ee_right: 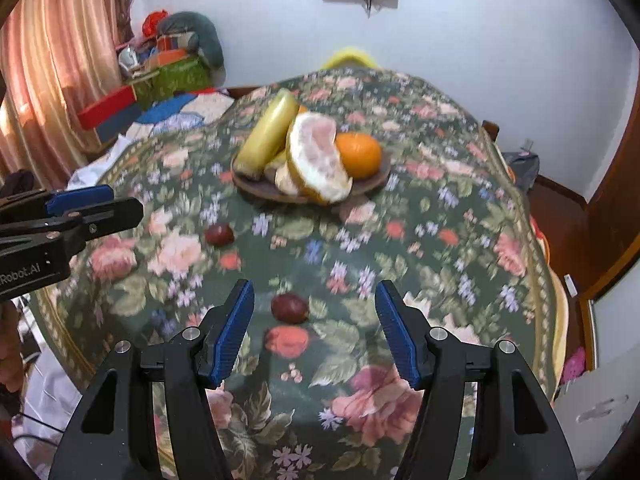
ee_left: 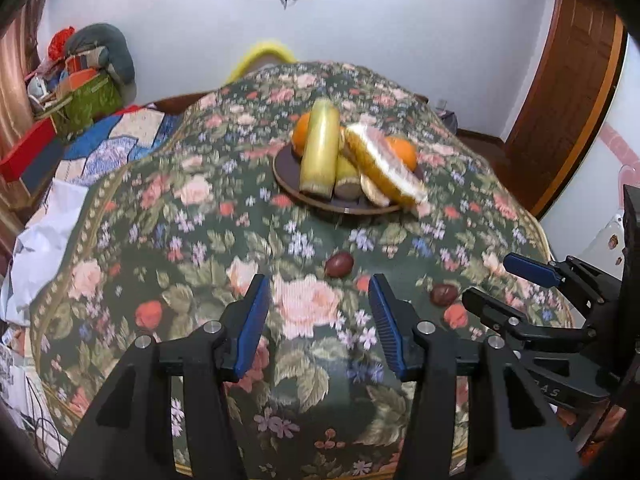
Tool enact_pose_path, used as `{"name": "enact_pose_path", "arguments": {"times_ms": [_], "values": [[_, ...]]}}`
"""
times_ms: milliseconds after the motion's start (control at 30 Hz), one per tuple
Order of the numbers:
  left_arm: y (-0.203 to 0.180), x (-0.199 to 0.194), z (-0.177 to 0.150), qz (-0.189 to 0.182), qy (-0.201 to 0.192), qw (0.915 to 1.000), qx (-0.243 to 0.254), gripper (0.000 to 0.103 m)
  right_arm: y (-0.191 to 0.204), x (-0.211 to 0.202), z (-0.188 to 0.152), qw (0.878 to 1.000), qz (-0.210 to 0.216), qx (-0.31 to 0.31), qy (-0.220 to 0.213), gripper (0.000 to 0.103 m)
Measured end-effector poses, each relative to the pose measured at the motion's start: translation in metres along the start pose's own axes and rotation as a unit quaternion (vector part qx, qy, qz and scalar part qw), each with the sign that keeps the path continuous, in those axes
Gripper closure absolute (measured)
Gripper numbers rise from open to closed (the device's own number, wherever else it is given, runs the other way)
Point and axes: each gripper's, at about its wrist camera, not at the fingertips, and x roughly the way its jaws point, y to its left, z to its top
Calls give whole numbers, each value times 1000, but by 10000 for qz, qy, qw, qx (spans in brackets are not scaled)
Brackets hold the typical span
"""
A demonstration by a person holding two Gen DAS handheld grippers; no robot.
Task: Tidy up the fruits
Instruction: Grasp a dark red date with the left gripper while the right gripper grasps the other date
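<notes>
A brown plate (ee_left: 288,188) (ee_right: 376,184) on the floral tablecloth holds oranges (ee_left: 400,152) (ee_right: 358,154), yellow-green sugarcane pieces (ee_left: 318,148) (ee_right: 266,136) and a wrapped pomelo wedge (ee_left: 382,164) (ee_right: 316,160). Two dark purple passion fruits lie loose on the cloth: one (ee_left: 339,265) (ee_right: 219,234) farther, one (ee_left: 444,294) (ee_right: 289,308) nearer. My left gripper (ee_left: 318,292) is open and empty, short of the farther fruit. My right gripper (ee_right: 314,296) is open and empty, with the nearer fruit just beyond its fingertips. Each gripper shows in the other's view: the right (ee_left: 496,276), the left (ee_right: 120,200).
The floral tablecloth (ee_left: 200,240) (ee_right: 440,240) covers a round table. A yellow chair back (ee_left: 264,54) stands behind it. Boxes and bags (ee_left: 80,92) are piled at the back left by a curtain (ee_right: 52,80). A wooden door (ee_left: 568,92) is at the right.
</notes>
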Motion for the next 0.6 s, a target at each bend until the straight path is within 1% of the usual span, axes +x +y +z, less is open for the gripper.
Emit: {"name": "enact_pose_path", "arguments": {"times_ms": [267, 333, 367, 400, 433, 467, 500, 600], "values": [[0, 19, -16, 38, 238, 9997, 16, 52, 3, 24, -12, 9995, 71, 81, 304, 44], [1, 25, -18, 33, 300, 9995, -5, 52, 4, 28, -13, 9993, 103, 93, 341, 47], [2, 28, -19, 23, 337, 9994, -24, 52, 5, 29, -14, 9992, 136, 92, 364, 52], [2, 30, -20, 22, 360, 9993, -34, 52, 5, 30, -14, 9992, 157, 91, 363, 55], [3, 33, -21, 22, 390, 9992, -44, 52, 6, 30, -13, 9992, 154, 86, 346, 56], [3, 36, -21, 25, 414, 9991, -52, 52, 6, 31, -12, 9993, 151, 71, 334, 59], [3, 37, -21, 25, 426, 9991, -59, 52, 6, 31, -12, 9993, 148, 55, 337, 68], [3, 41, -19, 12, 433, 9990, -68, 52, 7, 32, -10, 9991, 243, 14, 346, 82]]}}
